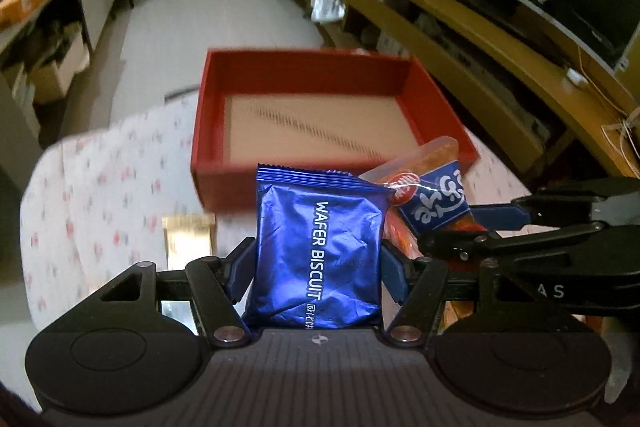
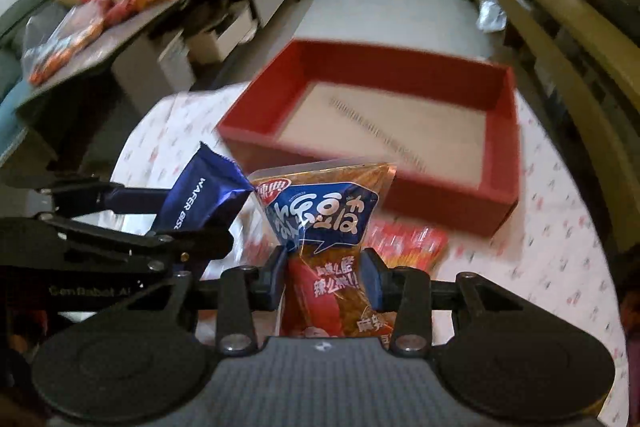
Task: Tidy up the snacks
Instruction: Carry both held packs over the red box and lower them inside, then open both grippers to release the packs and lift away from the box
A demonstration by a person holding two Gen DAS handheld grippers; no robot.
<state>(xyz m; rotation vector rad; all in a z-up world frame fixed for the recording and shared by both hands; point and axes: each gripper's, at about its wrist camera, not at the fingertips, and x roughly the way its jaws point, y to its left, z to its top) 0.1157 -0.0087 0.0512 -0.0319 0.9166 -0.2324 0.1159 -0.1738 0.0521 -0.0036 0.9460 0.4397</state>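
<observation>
Snacks sit pinched in both grippers: in the left wrist view the left gripper [image 1: 318, 267] has its blue pads pressed against the sides of a blue wafer biscuit packet [image 1: 320, 247], which stands upright at the centre of the frame, gripped low so its crimped top is free. In the right wrist view the right gripper [image 2: 326, 279] holds an orange and blue spicy snack bag [image 2: 324, 223] the same way, squeezing it at its narrow waist, so the printed top fans out above the fingers. The two packets are carried side by side, close together, each visible at the edge of the other's view. Beyond them, in the upper middle of both frames, a red box [image 1: 304, 69] lies open and empty on the flowered tablecloth [image 1: 100, 187], probably the place meant for both. More red packets [image 2: 404, 239] lie on the cloth just below the box.
</observation>
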